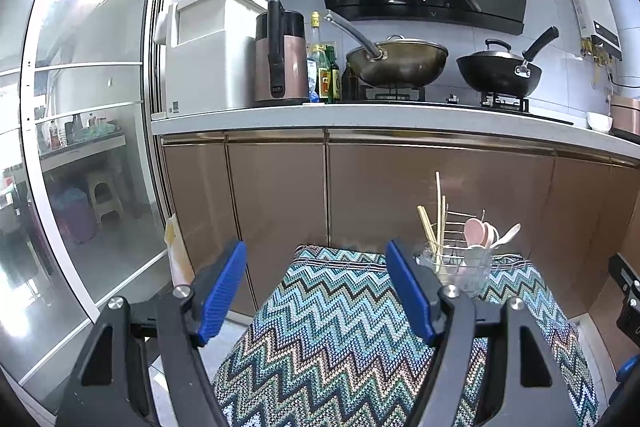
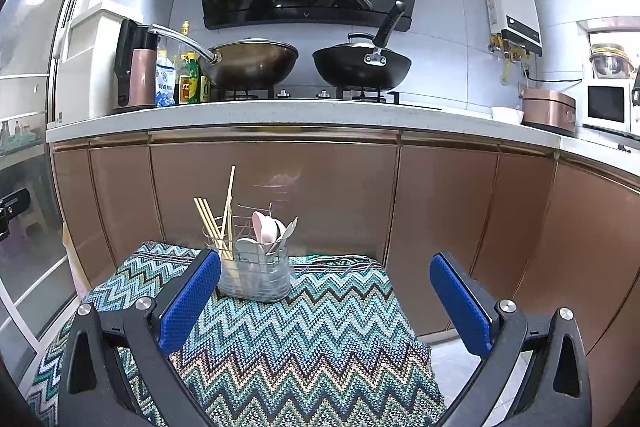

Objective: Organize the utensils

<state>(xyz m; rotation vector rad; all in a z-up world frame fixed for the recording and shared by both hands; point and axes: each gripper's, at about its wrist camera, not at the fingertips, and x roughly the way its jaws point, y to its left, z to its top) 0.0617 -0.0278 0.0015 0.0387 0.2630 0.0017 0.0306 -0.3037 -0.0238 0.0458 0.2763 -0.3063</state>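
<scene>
A clear utensil holder with a wire rack (image 2: 256, 267) stands at the far side of a zigzag-patterned cloth (image 2: 304, 339). It holds several wooden chopsticks (image 2: 218, 223) on its left and pink and white spoons (image 2: 270, 229) on its right. It also shows in the left wrist view (image 1: 464, 267), behind the right finger. My left gripper (image 1: 316, 267) is open and empty above the cloth, left of the holder. My right gripper (image 2: 326, 279) is open and empty, its left finger (image 2: 192, 299) close in front of the holder.
Brown cabinet doors (image 2: 280, 195) rise just behind the cloth under a white counter (image 2: 280, 115). Two woks (image 2: 360, 65), bottles and a kettle (image 1: 280, 63) stand on the counter. A glass sliding door (image 1: 88, 147) is at the left.
</scene>
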